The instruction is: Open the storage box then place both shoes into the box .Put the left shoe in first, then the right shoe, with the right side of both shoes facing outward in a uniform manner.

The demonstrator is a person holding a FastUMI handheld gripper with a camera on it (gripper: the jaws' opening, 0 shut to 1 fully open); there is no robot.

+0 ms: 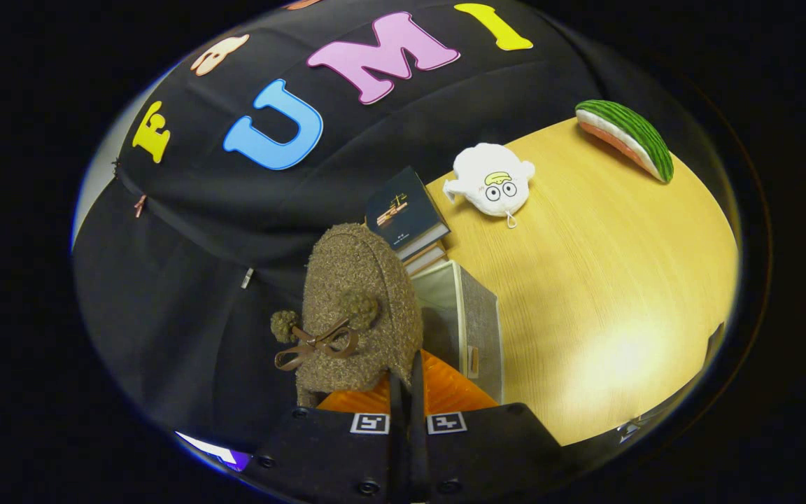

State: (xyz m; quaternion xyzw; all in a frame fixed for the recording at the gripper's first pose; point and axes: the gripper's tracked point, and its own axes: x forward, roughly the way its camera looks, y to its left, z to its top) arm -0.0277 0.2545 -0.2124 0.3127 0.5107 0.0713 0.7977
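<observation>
Gripper view: gripper (pixel 407 392) pinched on fuzzy brown bowed shoe (pixel 357 308) beside grey fabric storage box (pixel 476 325).

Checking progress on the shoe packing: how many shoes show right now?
1. A brown fuzzy slipper-style shoe with a bow is clamped in the tool, raised beside the open grey fabric storage box. A second shoe may be hidden inside the box.

Gripper (pixel 406 392) fingers pinched together on a fuzzy brown shoe (pixel 357 308) (bow and pompoms), open grey storage box (pixel 469 318) at its 3 o'clock, books (pixel 406 213) at 12.
</observation>
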